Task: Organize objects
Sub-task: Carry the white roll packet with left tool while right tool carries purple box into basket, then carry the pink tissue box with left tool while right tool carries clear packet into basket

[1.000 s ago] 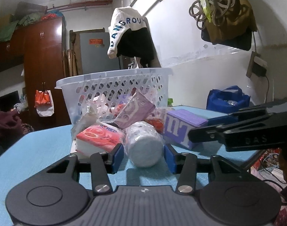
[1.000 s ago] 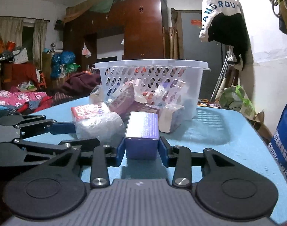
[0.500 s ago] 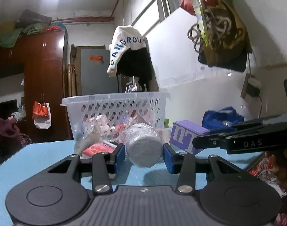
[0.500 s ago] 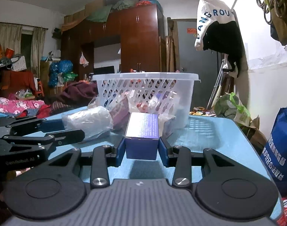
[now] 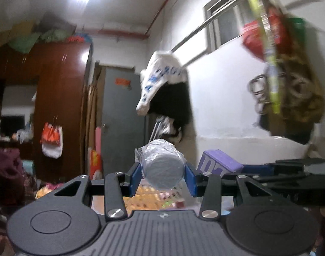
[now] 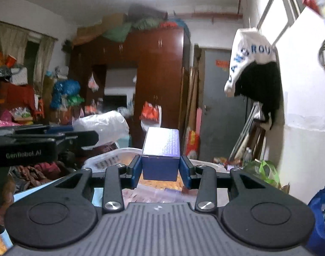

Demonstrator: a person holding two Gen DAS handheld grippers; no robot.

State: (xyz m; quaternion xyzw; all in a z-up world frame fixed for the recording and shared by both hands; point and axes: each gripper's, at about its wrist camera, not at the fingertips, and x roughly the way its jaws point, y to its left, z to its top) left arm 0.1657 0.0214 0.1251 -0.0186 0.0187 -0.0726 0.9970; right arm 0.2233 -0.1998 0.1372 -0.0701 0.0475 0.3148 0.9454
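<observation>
Up in the air on the left wrist view, the left gripper (image 5: 162,173) is clamped on a plastic-wrapped white roll (image 5: 161,166), blue pads pressing both sides, its round end facing the camera. Just to the right, the right gripper's black frame (image 5: 290,171) juts in, carrying the purple box (image 5: 218,165), level with the roll and close beside it. Below the fingers, blurred yellow and pink packets show, too smeared to name. Behind, a white garment with blue lettering (image 5: 160,81) hangs off a rail, next to a grey door (image 5: 122,117).

Over to the right wrist view: the right gripper (image 6: 161,170) is closed tight on that purple box (image 6: 161,153), held upright between the blue pads. Beneath it sits the white basket (image 6: 111,157), rim visible, orange-pink packets inside. At left the left gripper (image 6: 45,140) reaches in with the wrapped roll (image 6: 102,125), off to the box's left. A brown wardrobe (image 6: 158,68) fills the background.
</observation>
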